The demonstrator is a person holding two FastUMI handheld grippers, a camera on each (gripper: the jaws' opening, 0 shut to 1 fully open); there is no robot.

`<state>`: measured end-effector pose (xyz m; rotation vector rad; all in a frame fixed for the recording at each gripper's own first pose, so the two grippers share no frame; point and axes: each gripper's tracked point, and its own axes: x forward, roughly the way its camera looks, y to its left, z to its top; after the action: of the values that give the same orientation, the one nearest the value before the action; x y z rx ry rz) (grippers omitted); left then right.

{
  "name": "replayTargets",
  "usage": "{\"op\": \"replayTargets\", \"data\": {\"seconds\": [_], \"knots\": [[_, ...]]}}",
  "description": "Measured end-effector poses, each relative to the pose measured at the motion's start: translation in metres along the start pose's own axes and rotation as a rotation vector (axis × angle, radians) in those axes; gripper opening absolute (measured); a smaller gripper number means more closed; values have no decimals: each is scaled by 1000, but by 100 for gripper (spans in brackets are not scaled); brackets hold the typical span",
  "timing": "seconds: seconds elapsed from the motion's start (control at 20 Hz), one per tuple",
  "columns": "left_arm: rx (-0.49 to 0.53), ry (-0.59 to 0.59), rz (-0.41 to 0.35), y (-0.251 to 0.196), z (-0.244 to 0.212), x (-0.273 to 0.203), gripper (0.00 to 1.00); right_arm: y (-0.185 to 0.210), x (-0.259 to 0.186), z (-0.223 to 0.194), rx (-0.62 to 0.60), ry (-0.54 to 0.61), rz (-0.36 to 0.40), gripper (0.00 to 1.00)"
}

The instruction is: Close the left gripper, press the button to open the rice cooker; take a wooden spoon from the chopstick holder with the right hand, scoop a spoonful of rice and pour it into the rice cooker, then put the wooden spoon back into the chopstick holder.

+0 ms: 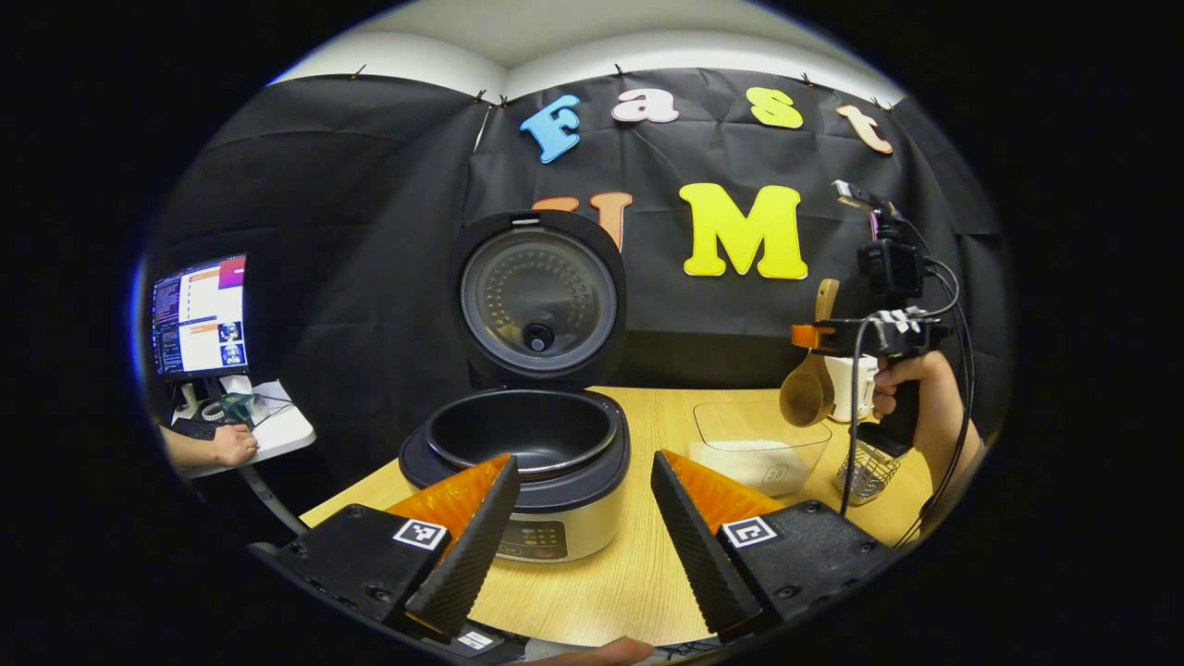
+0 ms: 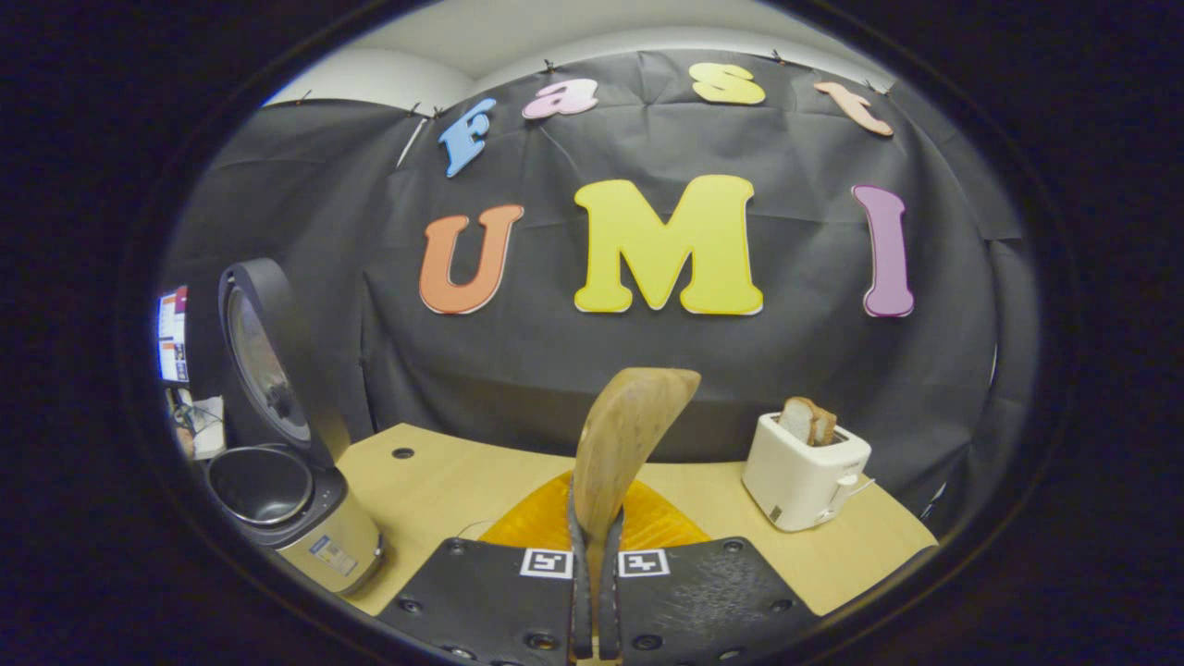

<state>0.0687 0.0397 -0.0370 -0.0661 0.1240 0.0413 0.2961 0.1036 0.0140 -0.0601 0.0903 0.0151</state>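
The rice cooker point(image 1: 555, 518) stands on the wooden table point(image 1: 610, 583) with its lid point(image 1: 539, 301) raised upright and its dark inner pot point(image 1: 523, 430) bare. My left gripper point(image 1: 585, 462) is open just in front of it, holding nothing. To the right, a hand carries my right gripper point(image 1: 814, 335), shut on the wooden spoon point(image 1: 803, 390), whose bowl hangs down above a clear container of rice point(image 1: 760, 446). The wire chopstick holder point(image 1: 865, 474) stands just right of that container. In the right gripper view, my right gripper point(image 2: 595, 518) clamps the wooden spoon point(image 2: 634, 425); the rice cooker point(image 2: 291, 490) sits far left.
A white toaster point(image 2: 803, 481) with bread slices stands at the table's right back. A monitor point(image 1: 199, 314) and a person's hand point(image 1: 231, 446) on a small white desk are off the table's left. A small round hole point(image 2: 402, 453) marks the tabletop behind the cooker.
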Motion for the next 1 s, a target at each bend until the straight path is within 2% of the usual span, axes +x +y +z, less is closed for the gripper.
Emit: {"op": "replayTargets", "data": {"seconds": [0.1,0.35,0.5,0.7,1.0], "knots": [[0,5,8,5,-3,2,92,-5,14,-18,-16,22,-47,3],[-32,35,-1,9,-11,7,92,-16,35,-66,-2,118,-107,3],[-37,28,-11,8,-8,6,92,-19,38,-78,-41,116,-169,5],[-24,13,-24,7,-4,3,92,-2,35,-89,-71,113,-191,3],[-11,17,-7,17,-6,2,92,39,28,-93,-18,129,-147,4]]}}
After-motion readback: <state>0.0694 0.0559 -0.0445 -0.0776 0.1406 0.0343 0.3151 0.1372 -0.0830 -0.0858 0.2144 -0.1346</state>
